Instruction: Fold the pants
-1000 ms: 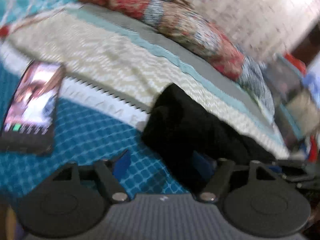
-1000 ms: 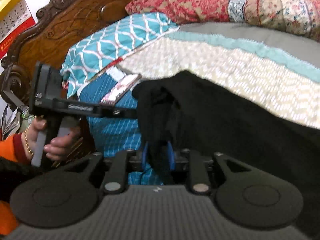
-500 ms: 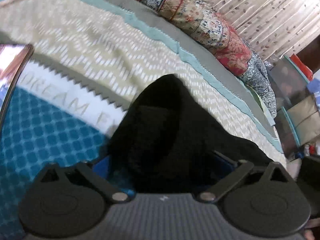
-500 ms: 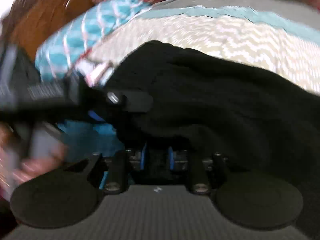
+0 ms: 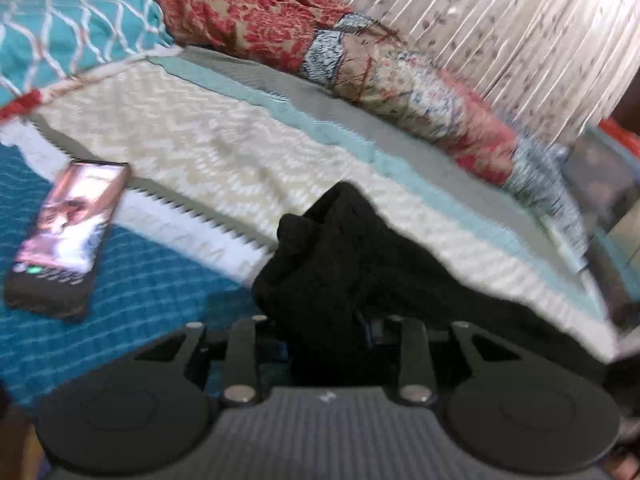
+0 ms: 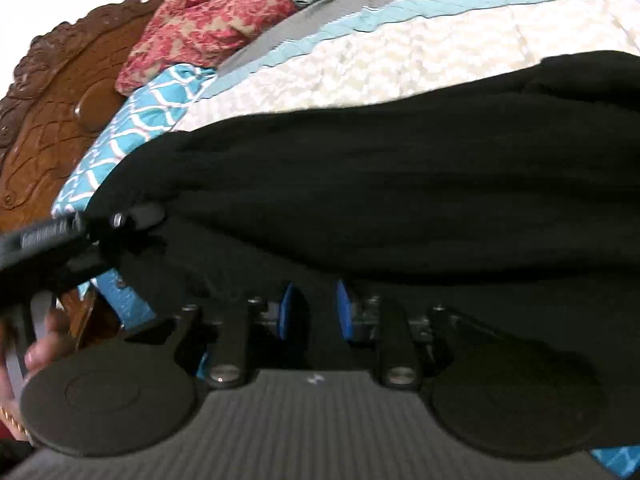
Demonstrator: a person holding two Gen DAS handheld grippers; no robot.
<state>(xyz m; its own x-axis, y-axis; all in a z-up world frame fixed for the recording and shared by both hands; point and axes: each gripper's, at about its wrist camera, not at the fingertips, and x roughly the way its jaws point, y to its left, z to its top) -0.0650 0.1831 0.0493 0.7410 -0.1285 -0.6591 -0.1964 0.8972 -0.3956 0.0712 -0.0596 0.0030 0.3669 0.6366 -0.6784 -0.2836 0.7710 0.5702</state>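
The black pants (image 5: 360, 264) lie on the bed, stretched from the near edge across the cream blanket; in the right wrist view they (image 6: 380, 184) fill the middle. My left gripper (image 5: 326, 336) is shut on a bunched end of the pants; the cloth hides its fingers. My right gripper (image 6: 314, 308) is shut on the pants edge, blue pads (image 6: 286, 310) close together with black cloth between them. The left gripper also shows in the right wrist view (image 6: 132, 220), at the pants' left end.
A phone (image 5: 68, 236) with a lit screen lies on the blue blanket (image 5: 132, 300) at the left. A teal pillow (image 5: 72, 36) and a red patterned quilt (image 5: 248, 12) lie at the back. A carved wooden headboard (image 6: 52, 108) stands at the left. Curtains (image 5: 500, 28) hang behind the bed.
My left gripper moved onto the bunched end of the pants and shut on it. My right gripper kept its hold and shifted, and the pants now stretch between the two.
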